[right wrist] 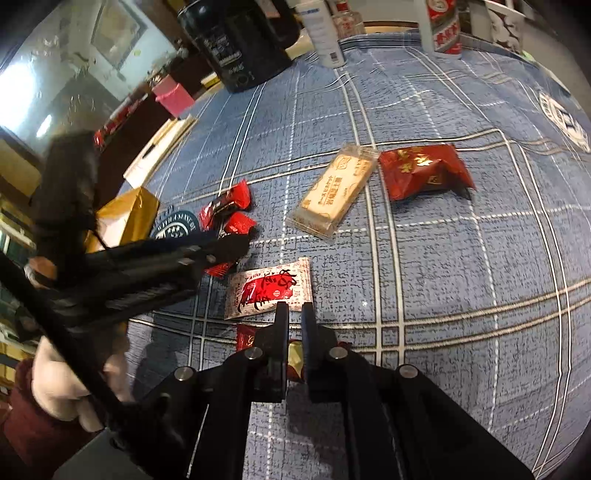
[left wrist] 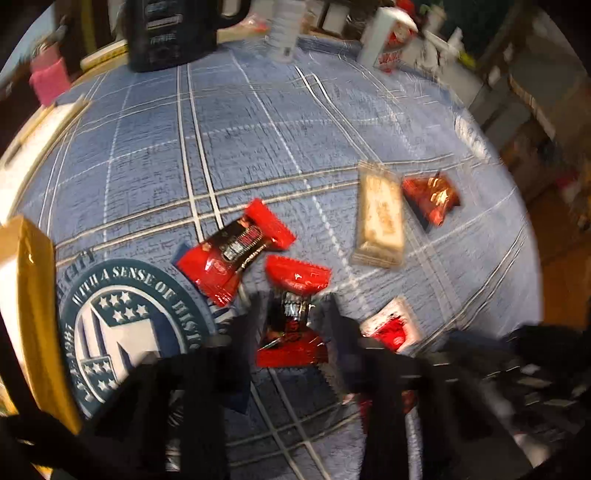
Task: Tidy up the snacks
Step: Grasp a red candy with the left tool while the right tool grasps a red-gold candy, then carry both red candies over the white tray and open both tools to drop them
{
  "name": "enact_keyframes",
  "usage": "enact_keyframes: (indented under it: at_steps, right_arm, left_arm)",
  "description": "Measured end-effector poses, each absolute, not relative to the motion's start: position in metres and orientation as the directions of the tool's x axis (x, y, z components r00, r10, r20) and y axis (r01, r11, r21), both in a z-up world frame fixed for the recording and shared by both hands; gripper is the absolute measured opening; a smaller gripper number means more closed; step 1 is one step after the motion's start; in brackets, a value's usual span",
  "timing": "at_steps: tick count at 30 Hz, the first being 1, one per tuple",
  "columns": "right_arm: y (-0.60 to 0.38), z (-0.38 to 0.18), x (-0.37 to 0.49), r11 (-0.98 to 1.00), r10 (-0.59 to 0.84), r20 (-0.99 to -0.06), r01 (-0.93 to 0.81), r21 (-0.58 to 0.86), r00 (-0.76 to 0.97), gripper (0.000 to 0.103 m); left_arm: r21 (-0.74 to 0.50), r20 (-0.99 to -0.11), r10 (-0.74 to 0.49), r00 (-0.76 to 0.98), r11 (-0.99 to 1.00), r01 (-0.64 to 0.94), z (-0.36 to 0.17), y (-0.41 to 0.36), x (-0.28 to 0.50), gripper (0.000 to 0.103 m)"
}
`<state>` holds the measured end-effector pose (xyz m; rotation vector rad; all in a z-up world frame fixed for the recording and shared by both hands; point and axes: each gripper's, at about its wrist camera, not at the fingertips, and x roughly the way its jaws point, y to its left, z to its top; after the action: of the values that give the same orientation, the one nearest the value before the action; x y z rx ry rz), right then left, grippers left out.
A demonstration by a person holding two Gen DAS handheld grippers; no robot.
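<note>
Small snack packets lie on a blue checked tablecloth (left wrist: 258,129). My left gripper (left wrist: 293,300) points down with its jaws pressed on the sides of a red-and-black candy (left wrist: 295,277). That gripper (right wrist: 236,243) also reaches in from the left of the right wrist view. A second red candy (left wrist: 236,251) lies just beyond. My right gripper (right wrist: 295,306) has its jaws nearly together just short of a white-and-red packet (right wrist: 269,288). A red-and-gold packet (right wrist: 245,336) shows under and between the fingers; I cannot tell whether it is pinched.
A beige biscuit packet (right wrist: 332,195) and a dark red foil packet (right wrist: 424,170) lie further out. A yellow box (right wrist: 125,214) stands at the left. A black canister (right wrist: 240,44), a white bottle (right wrist: 325,33) and a red-and-white box (right wrist: 443,26) line the far edge. A hand (right wrist: 55,387) holds the left gripper.
</note>
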<state>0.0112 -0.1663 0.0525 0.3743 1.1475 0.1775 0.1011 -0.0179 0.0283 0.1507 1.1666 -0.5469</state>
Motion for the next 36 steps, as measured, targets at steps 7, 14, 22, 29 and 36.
enact_keyframes:
  at_steps: [7,14,22,29,36]
  right_arm:
    - [-0.172,0.056,0.004,0.920,0.342,-0.852,0.041,0.389,0.397,0.041]
    - [-0.115,0.043,0.005,0.949,0.205,-0.922,-0.295,0.106,0.328,0.053]
    - [-0.090,0.035,-0.012,0.921,0.149,-0.934,-0.390,0.011,0.326,0.039]
    - [-0.093,0.039,-0.013,0.961,0.150,-0.939,-0.270,0.063,0.311,0.024]
    - [-0.069,0.065,-0.007,0.961,0.252,-0.913,-0.194,0.198,0.321,0.024]
  left_arm:
    - [-0.227,-0.878,-0.383,0.286,0.861,0.456,0.037,0.002,0.099,0.020]
    - [-0.283,-0.844,-0.429,0.322,0.866,0.412,0.059,0.036,0.081,0.020]
    - [-0.358,-0.807,-0.458,0.374,0.882,0.306,0.079,0.089,0.059,0.020]
    - [-0.370,-0.788,-0.425,0.445,0.905,0.209,0.091,0.152,0.038,0.020]
    - [-0.363,-0.802,-0.366,0.472,0.926,0.100,0.085,0.220,0.020,0.020]
